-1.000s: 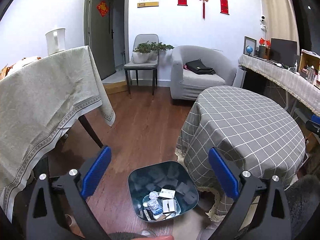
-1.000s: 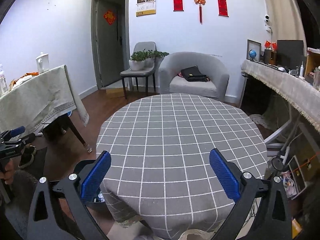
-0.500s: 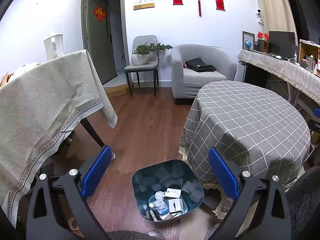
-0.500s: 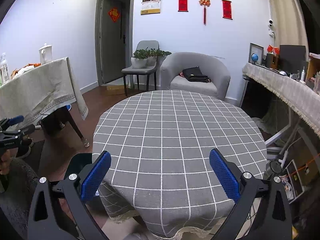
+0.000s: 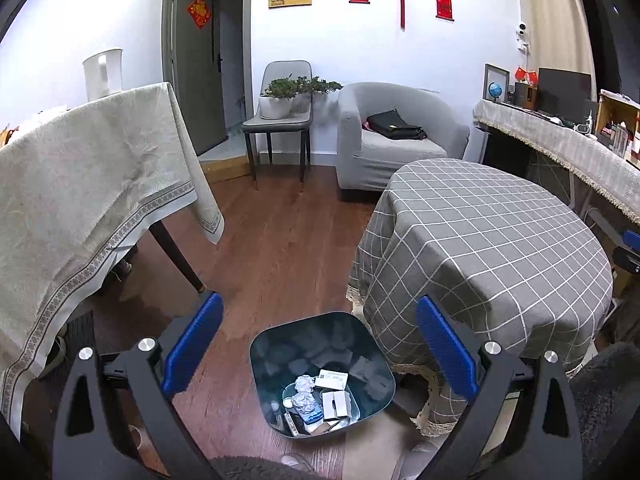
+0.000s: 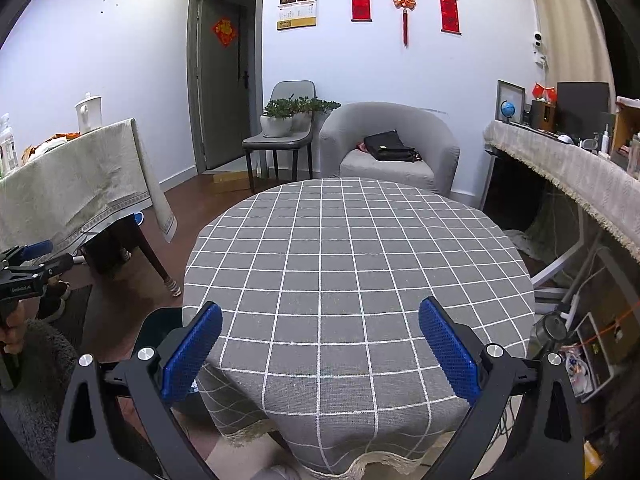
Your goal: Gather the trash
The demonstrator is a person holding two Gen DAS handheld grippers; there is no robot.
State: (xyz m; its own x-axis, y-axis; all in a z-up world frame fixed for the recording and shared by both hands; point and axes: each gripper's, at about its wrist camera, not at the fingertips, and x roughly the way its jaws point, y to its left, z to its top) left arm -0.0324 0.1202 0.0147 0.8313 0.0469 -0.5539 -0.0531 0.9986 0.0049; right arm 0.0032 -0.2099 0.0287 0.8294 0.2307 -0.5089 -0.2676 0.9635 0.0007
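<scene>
You held the left gripper (image 5: 318,338) tilted down over the floor, its blue pads spread wide apart with nothing between them. The trash bin (image 5: 322,372) sat directly below and between the fingers, with crumpled paper and small boxes (image 5: 320,394) lying in its bottom. The round worktop (image 5: 480,240) hung its checked cloth just to the right of the bin, touching or nearly so. Bare wood floor (image 5: 272,248) opened ahead and to the left. You held the right gripper (image 6: 320,346) level over the near edge of that worktop, fingers wide apart and empty. Your left hand (image 6: 12,332) showed far to its left.
</scene>
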